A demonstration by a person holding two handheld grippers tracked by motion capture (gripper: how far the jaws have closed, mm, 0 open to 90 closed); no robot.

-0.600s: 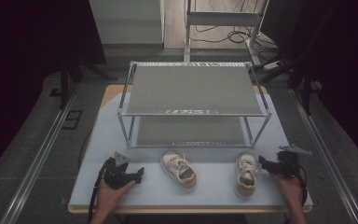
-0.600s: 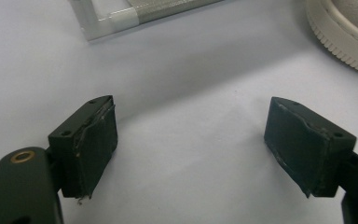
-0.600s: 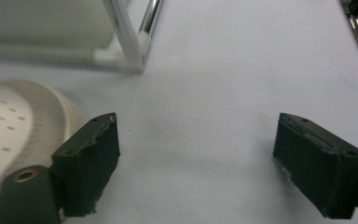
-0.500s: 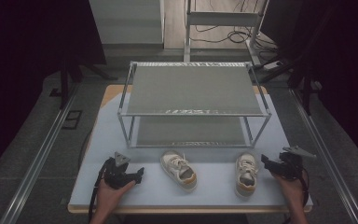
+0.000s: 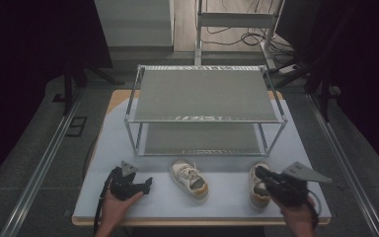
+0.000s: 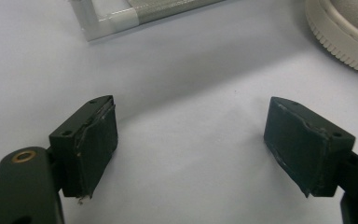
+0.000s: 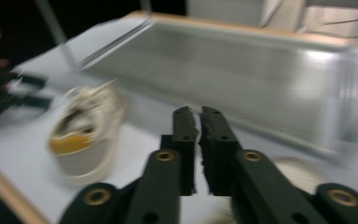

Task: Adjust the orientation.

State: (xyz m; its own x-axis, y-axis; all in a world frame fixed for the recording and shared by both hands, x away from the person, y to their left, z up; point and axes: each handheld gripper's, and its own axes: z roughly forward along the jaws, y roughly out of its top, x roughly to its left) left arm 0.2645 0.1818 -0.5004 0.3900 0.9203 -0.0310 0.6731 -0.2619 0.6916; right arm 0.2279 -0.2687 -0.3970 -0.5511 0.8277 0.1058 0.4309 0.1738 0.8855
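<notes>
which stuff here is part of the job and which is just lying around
In the job:
- left shoe, near the open left gripper
- right shoe, beside the shut right gripper
- two-tier rack, probably where the shoes go

Lying about:
- cables on the floor behind the table
- metal frame at the back

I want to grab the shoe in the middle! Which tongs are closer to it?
Left, though not by much. The left tongs sit just left of the middle shoe; the right tongs hover over the other shoe, farther off.
</notes>
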